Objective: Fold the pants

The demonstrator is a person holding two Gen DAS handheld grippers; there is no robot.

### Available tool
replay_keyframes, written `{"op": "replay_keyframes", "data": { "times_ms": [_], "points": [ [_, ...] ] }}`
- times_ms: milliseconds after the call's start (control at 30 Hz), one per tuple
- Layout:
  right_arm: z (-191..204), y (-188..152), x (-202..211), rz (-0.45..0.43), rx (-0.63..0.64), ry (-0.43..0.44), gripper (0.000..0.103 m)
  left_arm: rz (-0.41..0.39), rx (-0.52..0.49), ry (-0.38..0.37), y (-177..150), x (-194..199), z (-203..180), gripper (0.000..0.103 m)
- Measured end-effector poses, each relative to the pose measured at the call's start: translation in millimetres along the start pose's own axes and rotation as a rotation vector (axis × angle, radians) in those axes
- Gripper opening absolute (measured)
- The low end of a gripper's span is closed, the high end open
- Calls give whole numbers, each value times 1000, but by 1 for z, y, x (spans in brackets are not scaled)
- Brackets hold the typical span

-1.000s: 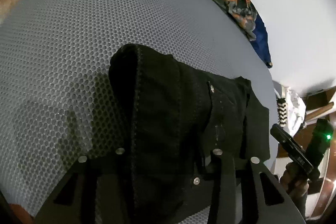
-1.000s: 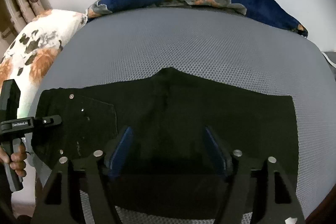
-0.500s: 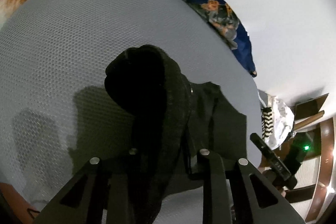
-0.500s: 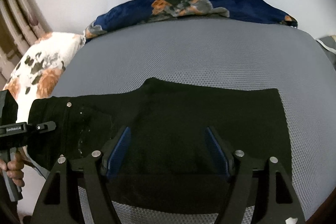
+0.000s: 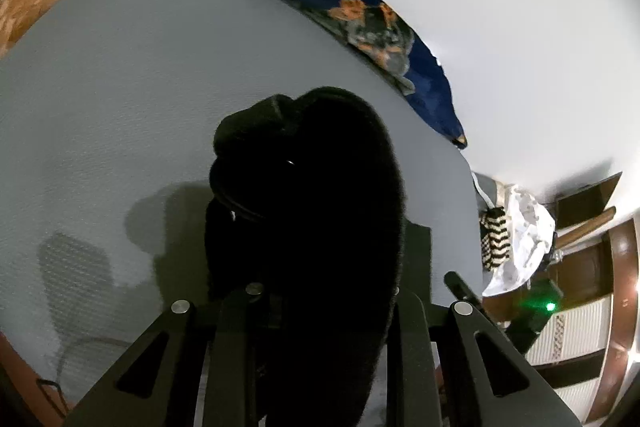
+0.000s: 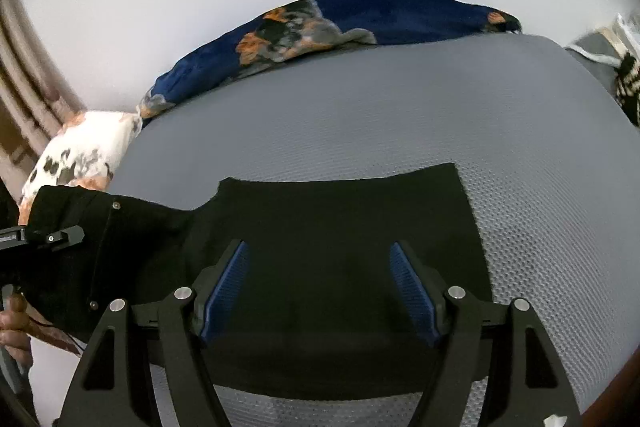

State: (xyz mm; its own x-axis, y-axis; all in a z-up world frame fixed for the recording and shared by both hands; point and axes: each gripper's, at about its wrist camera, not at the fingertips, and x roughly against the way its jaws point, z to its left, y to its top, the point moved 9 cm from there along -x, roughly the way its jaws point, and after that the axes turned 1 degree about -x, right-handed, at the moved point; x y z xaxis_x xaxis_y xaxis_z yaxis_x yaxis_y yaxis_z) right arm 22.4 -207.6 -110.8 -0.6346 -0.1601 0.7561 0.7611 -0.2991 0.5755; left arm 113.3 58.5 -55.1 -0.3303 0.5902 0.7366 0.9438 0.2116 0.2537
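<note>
The black pants (image 6: 344,227) lie across the grey mesh bed cover (image 6: 400,115), folded lengthwise. My left gripper (image 5: 320,291) is shut on their waist end, and that bunched cloth (image 5: 312,203) hangs raised off the bed and hides the fingertips. From the right wrist view the left gripper (image 6: 52,237) shows at the left edge, with the waist end lifted there. My right gripper (image 6: 320,259) hovers open over the middle of the pants, and its blue pads (image 6: 224,291) touch nothing.
A navy floral blanket (image 6: 360,23) runs along the far edge by the white wall. A white floral pillow (image 6: 80,151) sits at the left. Off the bed's right side are a zigzag-patterned cloth (image 5: 494,239) and wooden furniture (image 5: 580,267).
The left gripper has closed on the waist end and lifted it off the bed, bunching the cloth. The right gripper has slid sideways along the pants, its jaws still wide.
</note>
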Motion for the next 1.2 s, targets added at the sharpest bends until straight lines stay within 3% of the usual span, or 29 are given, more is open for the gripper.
{"op": "replay_keyframes", "data": {
  "times_ms": [533, 767, 967, 1200],
  "points": [
    [-86, 2, 22, -22, -99, -61, 71, 71, -91, -39, -5, -75, -107, 22],
    [-101, 0, 21, -4, -201, 0, 71, 124, -172, 33, -22, -124, -127, 23],
    [-103, 0, 21, -5, -183, -34, 71, 135, -222, 103, -35, -151, -132, 24],
    [-109, 0, 22, -3, -222, -4, 71, 142, -252, 149, -43, -170, -130, 26]
  ]
}}
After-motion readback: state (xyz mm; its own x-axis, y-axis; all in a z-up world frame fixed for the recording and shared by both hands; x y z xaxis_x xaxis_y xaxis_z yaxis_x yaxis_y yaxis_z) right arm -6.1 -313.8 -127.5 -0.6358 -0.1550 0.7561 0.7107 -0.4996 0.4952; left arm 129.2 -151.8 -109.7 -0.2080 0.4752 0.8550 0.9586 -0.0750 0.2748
